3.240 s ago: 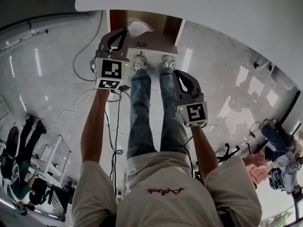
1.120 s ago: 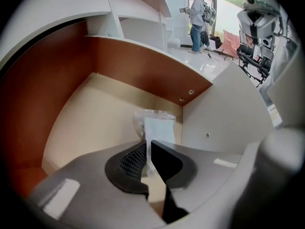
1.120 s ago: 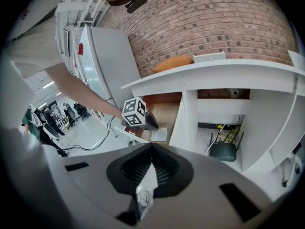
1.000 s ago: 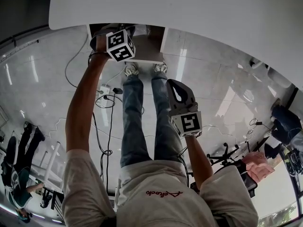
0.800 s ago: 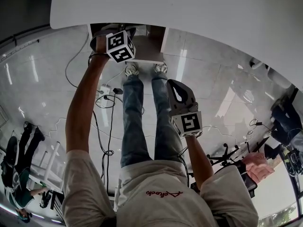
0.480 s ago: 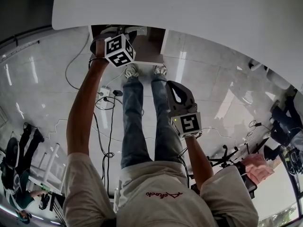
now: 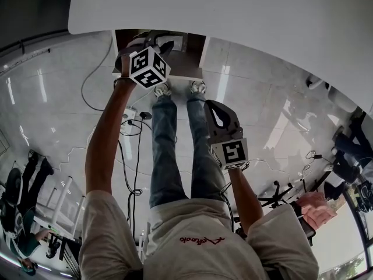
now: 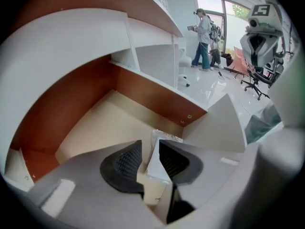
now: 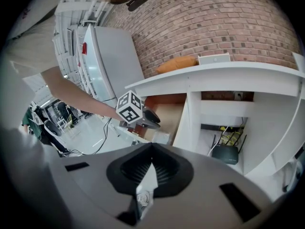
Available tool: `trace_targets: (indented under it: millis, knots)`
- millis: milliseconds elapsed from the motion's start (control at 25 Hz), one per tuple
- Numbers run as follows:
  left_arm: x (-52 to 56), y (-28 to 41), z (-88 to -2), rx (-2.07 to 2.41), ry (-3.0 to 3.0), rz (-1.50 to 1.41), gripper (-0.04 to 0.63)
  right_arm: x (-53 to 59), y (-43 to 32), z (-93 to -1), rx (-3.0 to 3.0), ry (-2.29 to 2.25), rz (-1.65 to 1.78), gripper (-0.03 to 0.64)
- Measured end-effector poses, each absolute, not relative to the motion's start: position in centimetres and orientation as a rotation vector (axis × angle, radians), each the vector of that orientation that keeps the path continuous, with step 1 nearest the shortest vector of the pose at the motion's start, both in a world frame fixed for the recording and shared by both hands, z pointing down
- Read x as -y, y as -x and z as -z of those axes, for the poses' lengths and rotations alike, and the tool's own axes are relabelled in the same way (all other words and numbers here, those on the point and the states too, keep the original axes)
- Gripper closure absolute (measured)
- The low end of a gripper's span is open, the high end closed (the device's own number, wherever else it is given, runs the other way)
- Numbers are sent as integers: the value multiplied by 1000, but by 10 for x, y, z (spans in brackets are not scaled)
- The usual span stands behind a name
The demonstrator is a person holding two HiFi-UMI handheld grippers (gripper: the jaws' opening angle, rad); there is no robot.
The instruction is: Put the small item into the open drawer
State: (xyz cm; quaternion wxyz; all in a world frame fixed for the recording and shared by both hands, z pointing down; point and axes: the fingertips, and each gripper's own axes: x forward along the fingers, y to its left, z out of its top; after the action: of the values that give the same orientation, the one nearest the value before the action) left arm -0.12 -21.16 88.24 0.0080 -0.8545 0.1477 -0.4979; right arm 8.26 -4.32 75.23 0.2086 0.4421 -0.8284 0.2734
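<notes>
The left gripper (image 8: 150,148) has just been letting go: its jaws have been opening and now stand apart inside the open drawer (image 8: 62,109). The small packet (image 8: 164,138) sits loose in the gap, close against the right-hand pad and clear of the other. It is a pale, crinkly plastic thing on the drawer's beige bottom, near the corner where the reddish-brown wall meets the white front. Its long side runs away from the jaws and its crimped end points at that brown wall. The nearer end is hidden behind the jaw, so whether it lies flat or leans I can't tell. The right gripper (image 9: 151,151) hangs well back over the person's knees with its jaws pinched together and nothing in them. The drawer sits just under the white desk top (image 7: 262,16). Beyond it are a glossy white tiled floor (image 7: 58,98) with cables (image 7: 134,121) trailing across, a brick wall (image 9: 214,23) behind the desk, and office chairs (image 8: 252,75) further off.
</notes>
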Motion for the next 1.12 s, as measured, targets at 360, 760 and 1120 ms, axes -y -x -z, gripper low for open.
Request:
trace_targets:
  millis: [360, 760, 1120]
  knots:
    - [198, -1, -858, -603, 2735, 1415, 586, 41, -77, -753, 2315, -1218, -741, 604]
    - [180, 4, -811, -857, 2909, 1190, 586, 55, -66, -747, 2339, -1211, -711, 604]
    - [157, 25, -762, -1210, 3052, 916, 586, 74, -46, -738, 2369, -1200, -666, 604]
